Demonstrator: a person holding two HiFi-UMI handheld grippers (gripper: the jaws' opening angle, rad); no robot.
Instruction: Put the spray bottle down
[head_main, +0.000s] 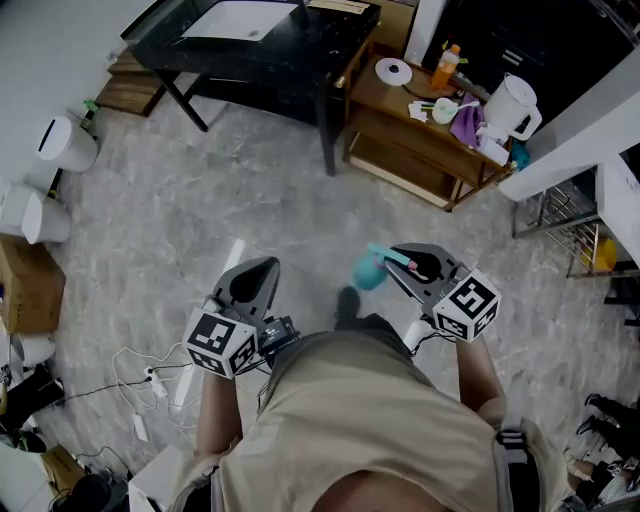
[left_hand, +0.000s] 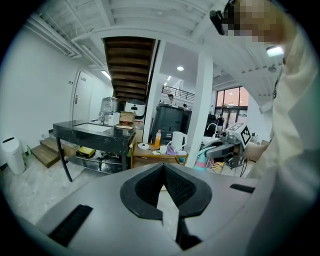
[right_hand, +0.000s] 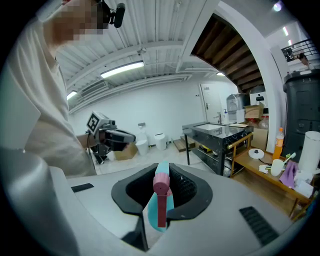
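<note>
A teal spray bottle (head_main: 372, 270) with a pink nozzle is held out over the grey marble floor, and my right gripper (head_main: 400, 260) is shut on it. In the right gripper view the bottle (right_hand: 161, 207) sits between the jaws, pink nozzle toward the camera. My left gripper (head_main: 262, 268) is at the same height on the left, apart from the bottle; its jaws meet at the tips with nothing in them (left_hand: 163, 168). The left gripper view shows the right gripper (left_hand: 220, 148) with the bottle (left_hand: 201, 161) off to the right.
A black table (head_main: 270, 50) stands ahead. Beside it a low wooden table (head_main: 400, 95) carries a white kettle (head_main: 512, 105), an orange bottle (head_main: 446, 66) and cups. White bins (head_main: 65, 143) are at the left, cables (head_main: 140, 385) lie on the floor, a wire rack (head_main: 585, 240) at the right.
</note>
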